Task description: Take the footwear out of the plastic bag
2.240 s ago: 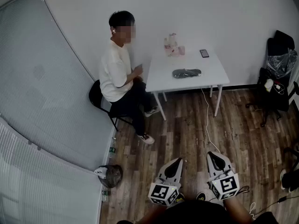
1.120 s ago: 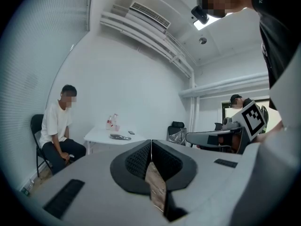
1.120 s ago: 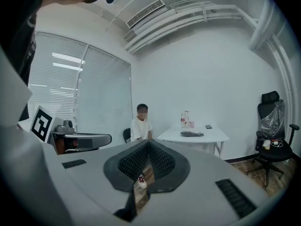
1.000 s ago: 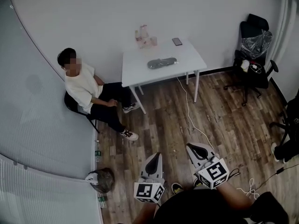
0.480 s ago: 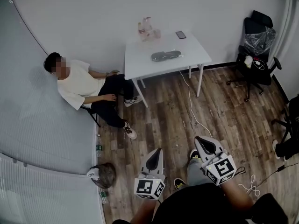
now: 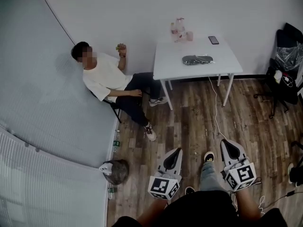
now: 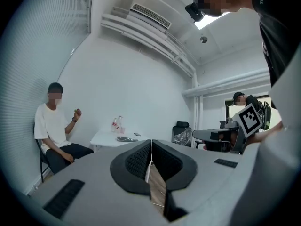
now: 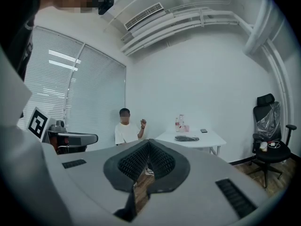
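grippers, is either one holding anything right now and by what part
Nothing is held. The left gripper and right gripper are both shut with nothing between the jaws; the bagged footwear lies on the far table.

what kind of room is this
Probably a small office or meeting room, sparsely furnished: a white table stands against a bare wall, a black office chair sits in the corner, and blinds cover the window side.

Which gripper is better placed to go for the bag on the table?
Left, marginally. Both the left gripper and the right gripper are shut, empty and far from the plastic bag on the table, but the bag sits closer to the left one's line.
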A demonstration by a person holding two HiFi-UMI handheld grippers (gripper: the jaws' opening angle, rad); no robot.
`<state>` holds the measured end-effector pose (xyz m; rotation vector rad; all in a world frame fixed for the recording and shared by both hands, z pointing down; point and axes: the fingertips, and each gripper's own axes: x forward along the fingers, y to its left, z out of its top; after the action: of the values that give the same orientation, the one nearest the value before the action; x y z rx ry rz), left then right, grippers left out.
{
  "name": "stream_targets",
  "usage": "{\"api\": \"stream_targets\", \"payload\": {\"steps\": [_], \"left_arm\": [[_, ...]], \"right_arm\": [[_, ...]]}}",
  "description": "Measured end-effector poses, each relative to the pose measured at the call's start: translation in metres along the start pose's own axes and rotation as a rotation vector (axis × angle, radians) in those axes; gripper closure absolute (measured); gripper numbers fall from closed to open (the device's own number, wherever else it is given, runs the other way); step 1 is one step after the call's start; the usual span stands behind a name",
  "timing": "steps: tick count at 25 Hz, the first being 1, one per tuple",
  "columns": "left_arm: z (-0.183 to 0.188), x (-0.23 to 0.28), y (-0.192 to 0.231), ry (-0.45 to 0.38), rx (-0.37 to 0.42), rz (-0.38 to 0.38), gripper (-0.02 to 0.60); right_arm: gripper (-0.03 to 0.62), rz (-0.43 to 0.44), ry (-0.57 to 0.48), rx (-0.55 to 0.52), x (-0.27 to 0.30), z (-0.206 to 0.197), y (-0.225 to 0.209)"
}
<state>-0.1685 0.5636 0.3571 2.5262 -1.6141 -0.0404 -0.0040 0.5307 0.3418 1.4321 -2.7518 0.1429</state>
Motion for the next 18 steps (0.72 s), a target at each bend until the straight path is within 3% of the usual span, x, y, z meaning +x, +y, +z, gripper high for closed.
{"api": "stream_targets", "payload": {"steps": [18], "left_arm": [[0.020,0.122,0.055,0.026,0.029,0.004,0.558]], "right_arm": [[0.577,0.022,0.001,0.035,0.110,0.006,-0.072]]}}
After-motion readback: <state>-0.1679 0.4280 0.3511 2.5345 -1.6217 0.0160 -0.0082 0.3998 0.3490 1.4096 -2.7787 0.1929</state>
